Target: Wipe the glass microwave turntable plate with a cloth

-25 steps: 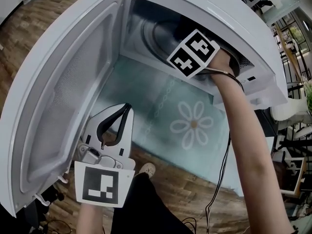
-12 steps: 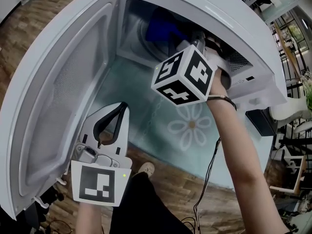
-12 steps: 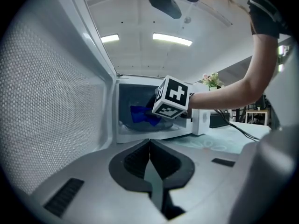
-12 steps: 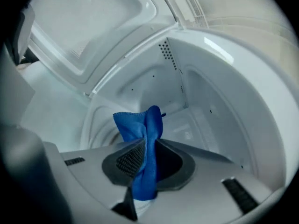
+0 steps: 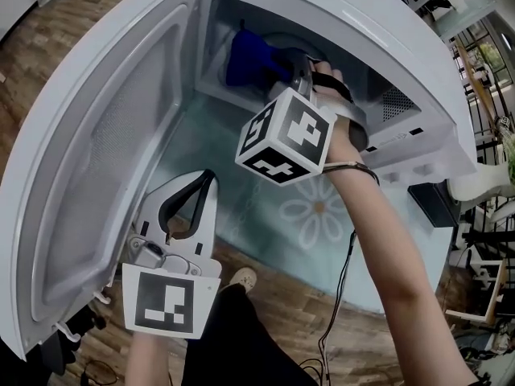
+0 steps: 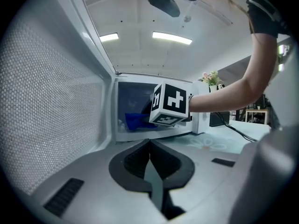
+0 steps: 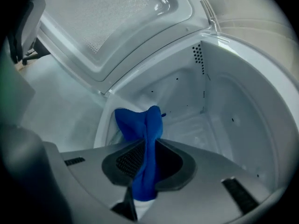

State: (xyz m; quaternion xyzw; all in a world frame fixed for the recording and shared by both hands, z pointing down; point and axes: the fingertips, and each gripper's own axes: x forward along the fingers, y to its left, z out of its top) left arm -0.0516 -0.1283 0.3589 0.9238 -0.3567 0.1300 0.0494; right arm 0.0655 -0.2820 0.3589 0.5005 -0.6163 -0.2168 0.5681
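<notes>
As our right tool [image 5: 283, 69] draws back toward the microwave [image 5: 121, 111] doorway at upper centre, clamped on the blue cloth [image 5: 248, 56], one wiping pass seems done; the glass plate [image 5: 283, 39] stays inside, and our left tool [image 5: 208, 180] waits closed and empty at lower left.

Bright, even indoor light; two ceiling strip lights [image 6: 172, 38] glow at twelve o'clock in the left gripper view. Every view bows hard toward its rim; both gripper views have black corners. The right gripper view is hazy, softest at nine o'clock
</notes>
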